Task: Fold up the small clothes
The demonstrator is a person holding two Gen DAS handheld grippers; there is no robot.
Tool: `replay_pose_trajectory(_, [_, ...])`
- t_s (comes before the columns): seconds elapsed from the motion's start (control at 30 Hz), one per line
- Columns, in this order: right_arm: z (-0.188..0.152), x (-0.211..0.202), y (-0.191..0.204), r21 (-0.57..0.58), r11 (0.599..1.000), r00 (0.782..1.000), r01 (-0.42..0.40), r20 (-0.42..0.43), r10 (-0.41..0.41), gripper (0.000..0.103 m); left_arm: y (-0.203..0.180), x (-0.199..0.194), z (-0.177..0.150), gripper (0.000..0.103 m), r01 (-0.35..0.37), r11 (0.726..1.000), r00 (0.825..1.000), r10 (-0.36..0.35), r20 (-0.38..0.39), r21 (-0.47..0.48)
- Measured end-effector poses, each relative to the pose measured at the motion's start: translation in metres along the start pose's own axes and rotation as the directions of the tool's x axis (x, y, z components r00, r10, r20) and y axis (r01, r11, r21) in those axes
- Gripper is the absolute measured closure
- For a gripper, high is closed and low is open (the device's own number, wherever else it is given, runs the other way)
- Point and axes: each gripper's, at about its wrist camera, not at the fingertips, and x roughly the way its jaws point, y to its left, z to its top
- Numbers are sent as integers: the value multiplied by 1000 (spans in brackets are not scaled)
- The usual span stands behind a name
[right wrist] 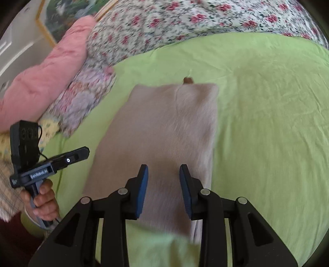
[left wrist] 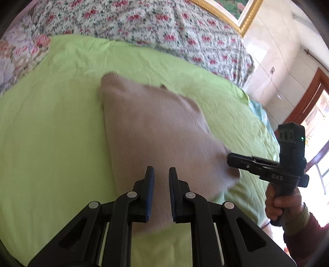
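A beige knitted garment (left wrist: pixel 152 131) lies folded into a long rectangle on the green bedsheet (left wrist: pixel 51 133); it also shows in the right wrist view (right wrist: pixel 164 131). My left gripper (left wrist: pixel 161 174) hovers over its near end, fingers slightly apart with nothing between them. My right gripper (right wrist: pixel 163 174) is open and empty over the garment's near end. From the left wrist view the right gripper (left wrist: pixel 232 159) sits at the garment's right edge. In the right wrist view the left gripper (right wrist: pixel 86 152) is beside the garment's left edge.
A floral quilt (left wrist: pixel 164 26) is bunched along the far side of the bed. A pink quilt (right wrist: pixel 47 78) and a floral pillow (right wrist: pixel 86 96) lie at the left. A wall, a framed picture (left wrist: pixel 242 12) and a wooden door frame (left wrist: pixel 308 96) stand to the right.
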Motion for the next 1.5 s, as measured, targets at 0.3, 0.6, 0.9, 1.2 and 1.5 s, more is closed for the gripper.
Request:
replay_pose_trajectory(0.3, [-23, 15, -11, -3, 990, 988, 140, -66, -140, 70, -1, 22, -27, 90, -94, 995, 993, 95, -69, 21])
replay_pose_trajectory(0.6, [-34, -30, 5, 30, 995, 995, 91, 31, -92, 53, -17, -6, -41, 79, -153, 988, 987, 154, -35, 34])
replay_pose_trajectory(0.9, [-64, -53, 18, 49, 993, 991, 108, 73, -112, 48, -35, -26, -72, 41, -260, 963, 965, 261, 6, 74])
replay_pose_trajectory(1.2, [-100, -56, 42, 17, 993, 992, 116, 51, -117, 38, -41, -39, -97, 32, -320, 937, 947, 320, 22, 142])
replay_pose_trajectory(1.5, [-114, -55, 57, -17, 991, 991, 132, 5, -132, 26, -40, -47, -115, 25, -367, 914, 929, 369, 19, 171])
